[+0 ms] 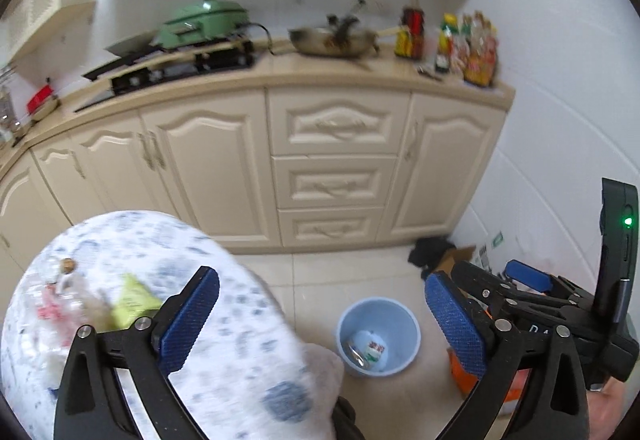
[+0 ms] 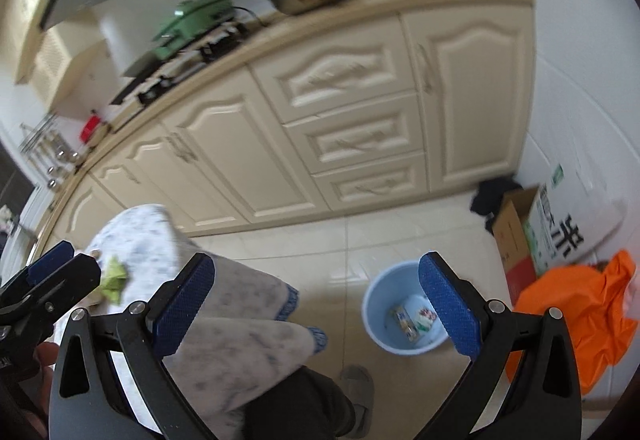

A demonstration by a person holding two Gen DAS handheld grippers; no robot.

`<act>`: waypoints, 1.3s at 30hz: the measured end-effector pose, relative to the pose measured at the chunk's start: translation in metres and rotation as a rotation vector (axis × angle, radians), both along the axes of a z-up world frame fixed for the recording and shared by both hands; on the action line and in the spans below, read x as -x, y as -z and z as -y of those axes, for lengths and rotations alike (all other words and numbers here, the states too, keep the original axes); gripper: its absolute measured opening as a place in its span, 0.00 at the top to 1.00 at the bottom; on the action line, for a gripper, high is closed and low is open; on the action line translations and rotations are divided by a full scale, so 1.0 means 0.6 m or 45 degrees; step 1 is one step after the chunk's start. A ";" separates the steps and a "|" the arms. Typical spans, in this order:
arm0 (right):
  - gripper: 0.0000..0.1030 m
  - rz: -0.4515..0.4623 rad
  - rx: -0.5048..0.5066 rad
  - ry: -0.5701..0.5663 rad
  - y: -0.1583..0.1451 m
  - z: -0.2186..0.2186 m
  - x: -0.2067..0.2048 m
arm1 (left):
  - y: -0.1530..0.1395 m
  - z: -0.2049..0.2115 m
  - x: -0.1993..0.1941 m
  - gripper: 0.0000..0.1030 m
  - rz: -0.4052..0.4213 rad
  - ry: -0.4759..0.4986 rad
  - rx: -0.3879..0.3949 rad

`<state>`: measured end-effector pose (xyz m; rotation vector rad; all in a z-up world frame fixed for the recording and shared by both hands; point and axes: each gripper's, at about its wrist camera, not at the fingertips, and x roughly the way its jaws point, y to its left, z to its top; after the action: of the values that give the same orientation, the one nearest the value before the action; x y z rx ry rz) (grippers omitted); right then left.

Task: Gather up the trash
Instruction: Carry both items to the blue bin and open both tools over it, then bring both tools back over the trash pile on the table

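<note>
A light blue bin stands on the tiled floor and holds a few wrappers; it also shows in the right wrist view. A round table with a blue-patterned white cloth carries trash: a yellow-green packet, a clear plastic wrapper and red-and-white bits. The packet also shows in the right wrist view. My left gripper is open and empty, above the table edge and bin. My right gripper is open and empty, and appears in the left wrist view.
Cream kitchen cabinets run behind, with a stove, a green pot, a wok and bottles on the counter. A cardboard box and an orange bag lie by the right wall. The person's leg and slipper are below.
</note>
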<state>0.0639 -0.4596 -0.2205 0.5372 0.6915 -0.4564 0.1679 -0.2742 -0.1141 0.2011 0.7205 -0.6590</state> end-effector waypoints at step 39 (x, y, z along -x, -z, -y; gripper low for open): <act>0.00 0.161 0.277 -0.822 -0.142 -0.519 -0.184 | -0.125 -0.473 0.194 0.01 0.185 -0.846 0.104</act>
<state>0.1742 -0.1483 -0.1354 0.1163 0.6431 0.1080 0.0517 0.0099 -0.0391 -0.0698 0.5714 -0.0374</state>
